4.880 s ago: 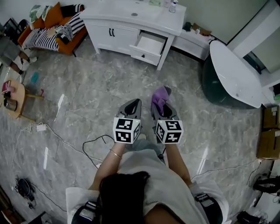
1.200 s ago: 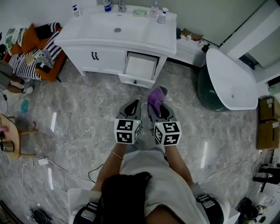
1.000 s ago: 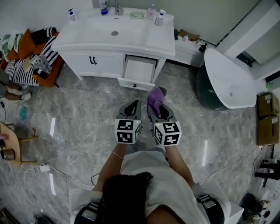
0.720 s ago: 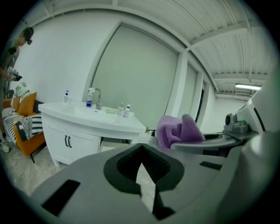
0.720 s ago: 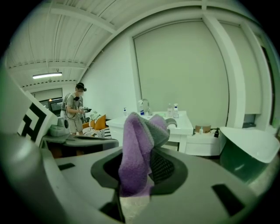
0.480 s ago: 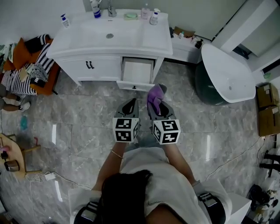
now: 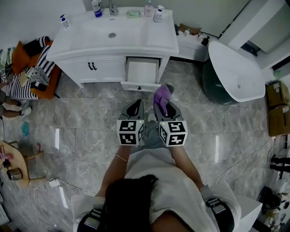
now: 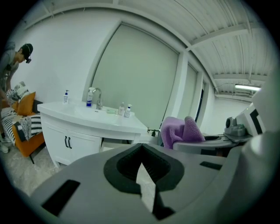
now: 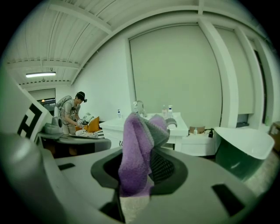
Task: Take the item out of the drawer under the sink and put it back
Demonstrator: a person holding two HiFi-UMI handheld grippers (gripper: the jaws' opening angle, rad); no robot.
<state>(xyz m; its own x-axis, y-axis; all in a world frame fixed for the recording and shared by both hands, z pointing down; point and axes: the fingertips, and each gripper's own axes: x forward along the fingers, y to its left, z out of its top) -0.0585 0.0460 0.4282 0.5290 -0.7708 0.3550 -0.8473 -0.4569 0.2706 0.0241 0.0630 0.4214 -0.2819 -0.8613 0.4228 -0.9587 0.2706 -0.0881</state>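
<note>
The white sink cabinet (image 7: 113,38) stands ahead with its right drawer (image 7: 139,85) pulled out; the drawer's inside looks bare. My right gripper (image 7: 163,105) is shut on a purple cloth with a grey part (image 7: 160,94), which sticks up just short of the drawer front. In the right gripper view the cloth (image 9: 135,153) fills the space between the dark pads (image 9: 168,168). My left gripper (image 7: 137,103) hangs beside it, shut and holding nothing, its tips meeting in the left gripper view (image 8: 141,148), where the cloth (image 8: 179,131) shows at the right.
A white and green bathtub (image 7: 235,74) stands to the right, and a low white shelf (image 7: 192,43) sits between it and the cabinet. Bottles (image 7: 156,13) stand by the tap. An orange sofa (image 7: 29,68) and a person (image 9: 72,111) are at the left. A cable (image 7: 45,183) lies on the floor.
The person holding the grippers has walked towards the cabinet, so the open drawer now lies just ahead of the gripper tips. The right gripper has kept its hold on the cloth.
</note>
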